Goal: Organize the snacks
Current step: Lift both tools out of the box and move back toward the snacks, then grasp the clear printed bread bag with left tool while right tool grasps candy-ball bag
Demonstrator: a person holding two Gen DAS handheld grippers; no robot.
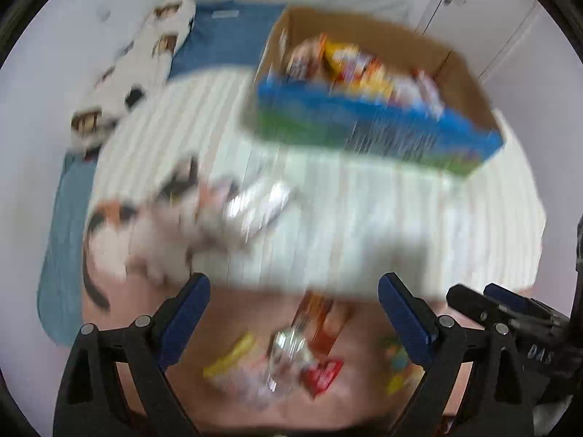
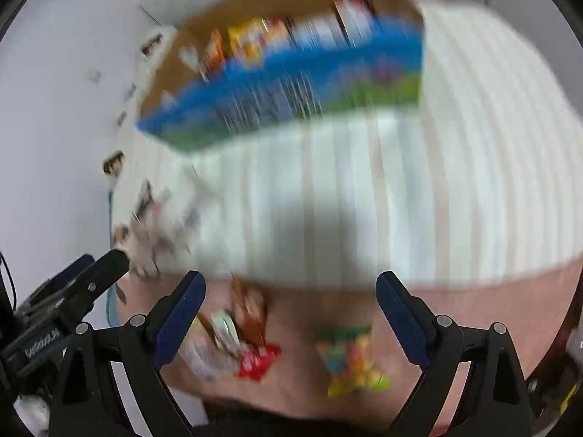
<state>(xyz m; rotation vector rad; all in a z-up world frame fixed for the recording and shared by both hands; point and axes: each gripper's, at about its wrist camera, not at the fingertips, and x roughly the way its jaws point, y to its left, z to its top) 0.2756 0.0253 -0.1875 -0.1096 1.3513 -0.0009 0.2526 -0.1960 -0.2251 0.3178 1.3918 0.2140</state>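
Left wrist view, much blurred: the left gripper (image 1: pixel 294 293) stands wide and holds nothing. Just beyond its tips a heap of loose snack packets (image 1: pixel 280 357) lies on a pink cover (image 1: pixel 120 313), a red packet (image 1: pixel 322 377) among them. Farther out lies a striped white blanket (image 1: pixel 364 204) with a silvery packet (image 1: pixel 260 204) on it, and beyond that a cardboard box (image 1: pixel 371 123) with a blue printed front, already partly filled with upright packets.

In the right wrist view the right gripper (image 2: pixel 290 289) is equally wide and empty, over a bag of coloured sweets (image 2: pixel 351 358) lying apart from the heap.

These packets look light, soft and crinkly, probably slippery; a pinch on a flat sealed edge seems safer than squeezing the puffed middle, which could crush the contents.
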